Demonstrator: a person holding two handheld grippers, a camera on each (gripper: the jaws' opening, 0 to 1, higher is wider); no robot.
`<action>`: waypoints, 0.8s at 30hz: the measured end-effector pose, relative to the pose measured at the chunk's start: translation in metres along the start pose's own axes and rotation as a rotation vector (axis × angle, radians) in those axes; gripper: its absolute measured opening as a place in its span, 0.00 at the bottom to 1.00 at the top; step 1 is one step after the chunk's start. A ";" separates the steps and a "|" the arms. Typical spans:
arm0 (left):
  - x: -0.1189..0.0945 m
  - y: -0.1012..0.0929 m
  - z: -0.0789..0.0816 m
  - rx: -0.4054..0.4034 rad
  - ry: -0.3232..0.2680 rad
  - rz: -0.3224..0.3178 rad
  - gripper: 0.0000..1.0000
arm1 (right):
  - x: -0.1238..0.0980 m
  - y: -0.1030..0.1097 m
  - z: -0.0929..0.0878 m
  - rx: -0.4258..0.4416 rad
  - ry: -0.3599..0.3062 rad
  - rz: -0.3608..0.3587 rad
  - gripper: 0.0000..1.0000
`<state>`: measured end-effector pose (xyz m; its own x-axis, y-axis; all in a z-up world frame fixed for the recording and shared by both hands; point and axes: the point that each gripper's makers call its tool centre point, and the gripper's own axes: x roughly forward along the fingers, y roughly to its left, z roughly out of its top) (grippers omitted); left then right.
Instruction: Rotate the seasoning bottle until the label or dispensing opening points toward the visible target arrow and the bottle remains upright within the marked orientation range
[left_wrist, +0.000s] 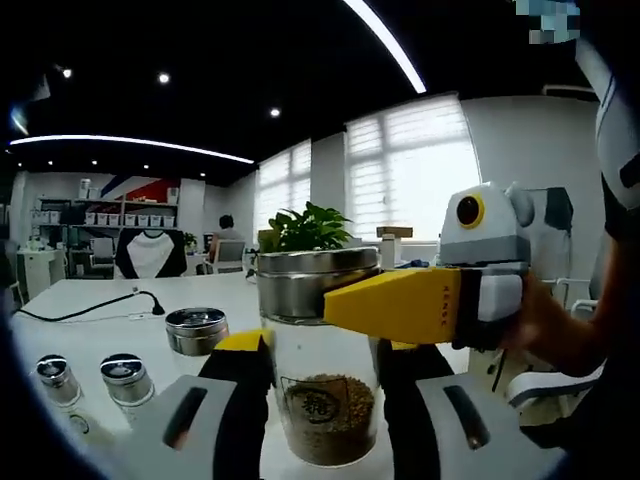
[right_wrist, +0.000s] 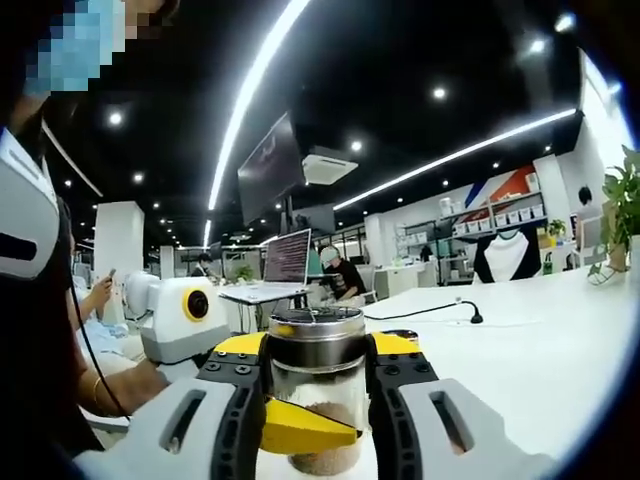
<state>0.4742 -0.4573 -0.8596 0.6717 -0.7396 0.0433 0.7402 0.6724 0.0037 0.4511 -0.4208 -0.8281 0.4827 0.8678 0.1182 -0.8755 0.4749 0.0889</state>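
Note:
The seasoning bottle (left_wrist: 325, 410) is a clear glass jar with brown grains, a printed label and a steel lid (left_wrist: 300, 280). It stands upright on the white table (left_wrist: 110, 335). My left gripper (left_wrist: 322, 350) is shut on its glass body, a black finger pressing each side. My right gripper (left_wrist: 340, 300) comes in from the right, its yellow jaw clamped on the lid. In the right gripper view the bottle (right_wrist: 318, 392) sits between my right gripper's (right_wrist: 317, 345) fingers at lid height. The left gripper's (right_wrist: 305, 430) yellow jaw crosses the glass below.
Two small steel-capped jars (left_wrist: 55, 380) (left_wrist: 127, 378) and a squat steel tin (left_wrist: 197, 330) stand to the left. A black cable (left_wrist: 90, 310) lies farther back, a potted plant (left_wrist: 310, 230) behind the bottle. A person's hand (left_wrist: 545, 325) holds the right gripper. People sit at desks behind.

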 end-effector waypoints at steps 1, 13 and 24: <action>0.000 0.002 0.000 0.012 0.001 0.014 0.45 | 0.001 -0.001 0.000 0.000 0.002 -0.008 0.36; 0.006 0.013 -0.008 0.076 0.011 0.145 0.45 | 0.002 -0.007 -0.007 -0.041 0.031 -0.134 0.36; 0.008 0.017 -0.013 0.109 0.024 0.195 0.45 | -0.004 -0.013 -0.011 -0.007 0.011 -0.255 0.35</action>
<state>0.4926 -0.4514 -0.8723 0.8034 -0.5947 0.0296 0.5891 0.8011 0.1056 0.4602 -0.4285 -0.8408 0.6875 0.7215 0.0823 -0.7258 0.6795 0.1072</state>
